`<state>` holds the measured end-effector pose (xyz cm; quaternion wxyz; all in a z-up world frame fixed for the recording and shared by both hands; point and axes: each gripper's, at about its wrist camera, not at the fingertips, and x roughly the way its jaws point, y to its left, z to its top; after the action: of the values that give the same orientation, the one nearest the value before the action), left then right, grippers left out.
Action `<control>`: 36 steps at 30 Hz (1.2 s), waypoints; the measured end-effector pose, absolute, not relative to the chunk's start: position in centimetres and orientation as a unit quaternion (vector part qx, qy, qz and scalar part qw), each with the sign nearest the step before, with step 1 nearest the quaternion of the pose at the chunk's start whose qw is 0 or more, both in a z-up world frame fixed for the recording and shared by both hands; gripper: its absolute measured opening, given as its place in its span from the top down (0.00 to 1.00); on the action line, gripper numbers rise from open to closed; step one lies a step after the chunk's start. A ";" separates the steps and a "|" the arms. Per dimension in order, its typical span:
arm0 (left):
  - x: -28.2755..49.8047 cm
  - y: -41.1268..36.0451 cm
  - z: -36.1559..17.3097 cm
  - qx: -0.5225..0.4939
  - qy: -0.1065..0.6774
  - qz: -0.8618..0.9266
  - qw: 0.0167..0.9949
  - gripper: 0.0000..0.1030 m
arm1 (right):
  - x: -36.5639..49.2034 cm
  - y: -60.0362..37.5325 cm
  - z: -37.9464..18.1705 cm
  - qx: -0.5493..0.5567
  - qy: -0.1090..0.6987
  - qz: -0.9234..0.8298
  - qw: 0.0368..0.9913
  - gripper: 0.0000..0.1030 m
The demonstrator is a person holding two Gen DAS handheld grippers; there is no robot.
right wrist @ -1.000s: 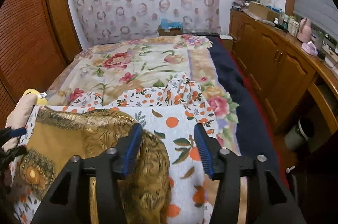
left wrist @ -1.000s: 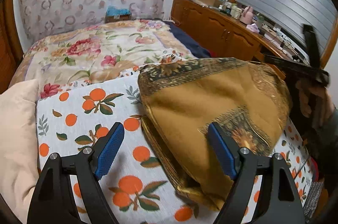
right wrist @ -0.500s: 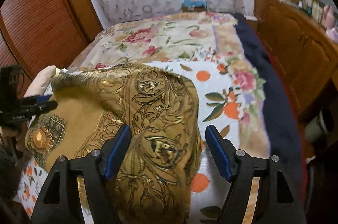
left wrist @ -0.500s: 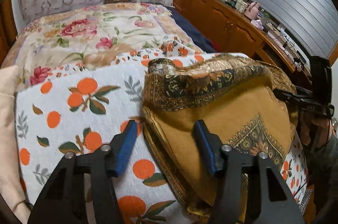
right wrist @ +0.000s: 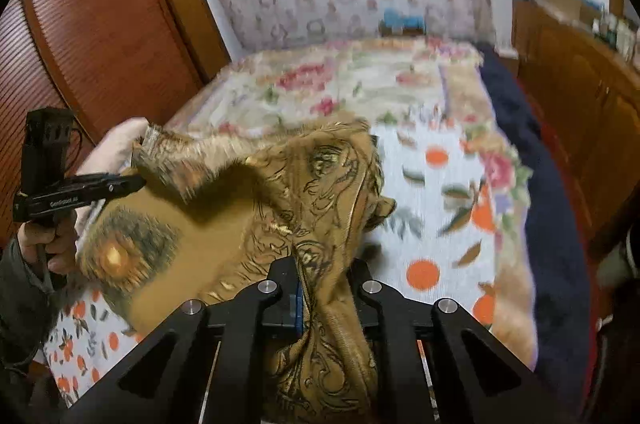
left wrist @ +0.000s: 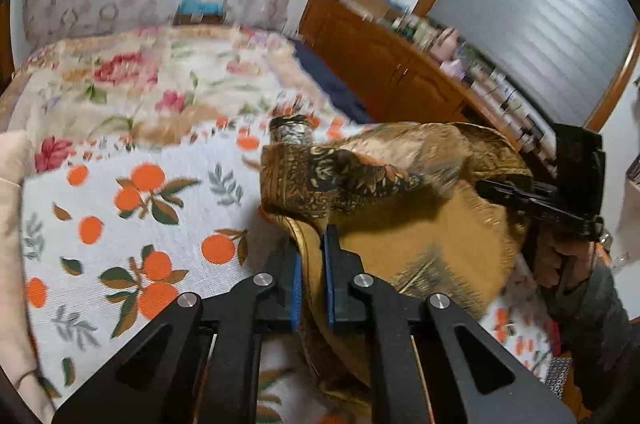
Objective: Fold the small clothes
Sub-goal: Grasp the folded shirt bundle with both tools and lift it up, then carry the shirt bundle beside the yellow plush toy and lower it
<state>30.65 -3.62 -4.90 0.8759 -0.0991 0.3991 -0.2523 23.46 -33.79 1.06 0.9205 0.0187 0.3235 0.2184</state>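
A gold-brown patterned cloth (left wrist: pixel 420 236) lies bunched on the orange-print sheet (left wrist: pixel 132 224) on the bed. My left gripper (left wrist: pixel 311 256) is shut on the cloth's near left edge. My right gripper (right wrist: pixel 320 288) is shut on the cloth's (right wrist: pixel 304 192) near right edge, with fabric draped over its fingers. Each gripper shows in the other's view: the right one at the far right (left wrist: pixel 536 200), the left one at the far left (right wrist: pixel 80 188). The cloth is raised between them, and a corner sticks up at the back.
A floral quilt (left wrist: pixel 140 80) covers the far bed. A wooden cabinet (left wrist: pixel 400 72) with bottles runs along the right. A brown louvred wardrobe (right wrist: pixel 80 36) stands on the left. A cream pillow (left wrist: pixel 8 184) lies at the bed's left edge.
Both grippers have closed on the cloth's near edges; they were open half a second ago. The cloth has lifted and bunched between them.
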 end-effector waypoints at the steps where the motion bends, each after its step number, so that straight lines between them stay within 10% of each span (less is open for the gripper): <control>1: 29.8 -3.4 -3.9 -0.103 0.387 -0.257 0.880 0.91 | 23.0 -33.5 1.7 0.017 0.311 0.220 0.924 0.90; 16: 18.5 8.6 3.8 -0.109 0.254 -0.128 0.953 0.91 | 23.9 -20.7 10.8 -0.088 0.195 0.327 0.920 0.90; 36: 12.5 21.6 -5.7 -0.178 0.306 0.050 0.934 0.91 | 39.8 10.0 9.3 -0.251 0.243 0.437 0.829 0.88</control>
<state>12.53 21.56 -5.73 0.9339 -0.1783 0.3059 0.0501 39.80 10.00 9.33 0.8288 -0.2511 0.2430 0.4370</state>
